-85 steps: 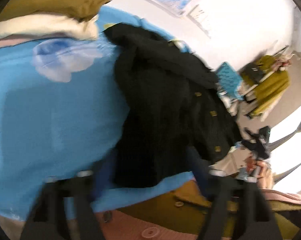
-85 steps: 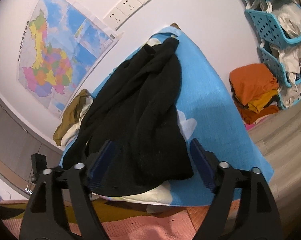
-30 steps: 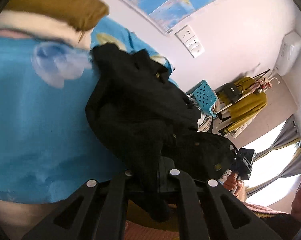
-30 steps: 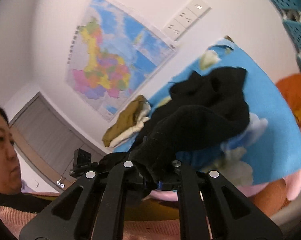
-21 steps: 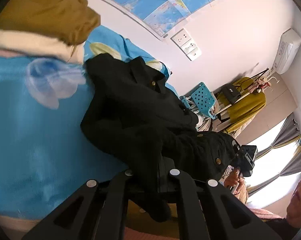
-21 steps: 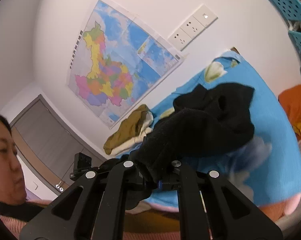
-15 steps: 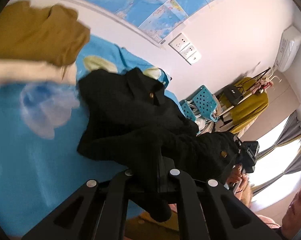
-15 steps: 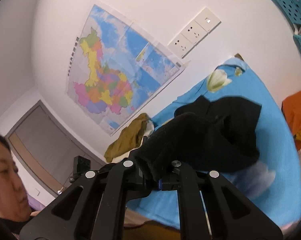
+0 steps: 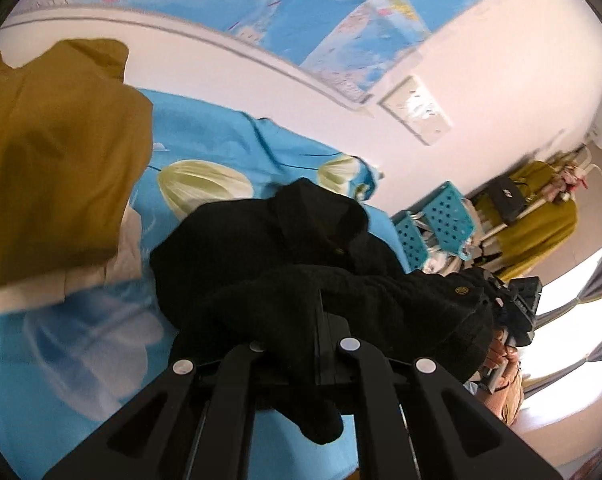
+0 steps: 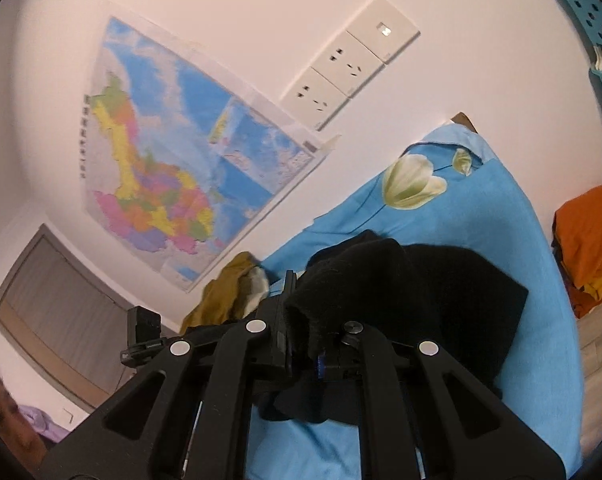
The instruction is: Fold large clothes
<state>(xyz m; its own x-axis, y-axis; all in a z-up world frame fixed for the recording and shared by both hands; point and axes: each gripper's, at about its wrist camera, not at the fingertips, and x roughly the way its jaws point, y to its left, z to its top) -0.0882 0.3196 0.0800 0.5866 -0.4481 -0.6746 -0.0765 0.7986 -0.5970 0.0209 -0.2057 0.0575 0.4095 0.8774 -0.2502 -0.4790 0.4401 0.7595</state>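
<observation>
A black knit coat with brass buttons (image 9: 269,248) lies bunched on the blue flowered sheet (image 9: 221,140). My left gripper (image 9: 315,344) is shut on a fold of the coat, which drapes over and below its fingers. My right gripper (image 10: 305,340) is shut on another black fold (image 10: 365,276), lifted above the sheet (image 10: 481,208). The rest of the coat (image 10: 461,300) trails onto the sheet to the right. The right gripper and the hand holding it also show in the left wrist view (image 9: 513,312), with coat hanging between the two grippers.
A stack of folded mustard and cream clothes (image 9: 53,152) sits at the left of the sheet, also seen in the right wrist view (image 10: 229,292). A map (image 10: 173,184) and wall sockets (image 10: 349,64) are behind. Blue baskets (image 9: 441,224), a clothes rack (image 9: 533,208) and orange clothes (image 10: 589,232) stand to the right.
Both grippers closed on the coat's near edge, then lifted it and carried it forward toward the wall end. The coat now lies doubled over itself and both views tilt upward.
</observation>
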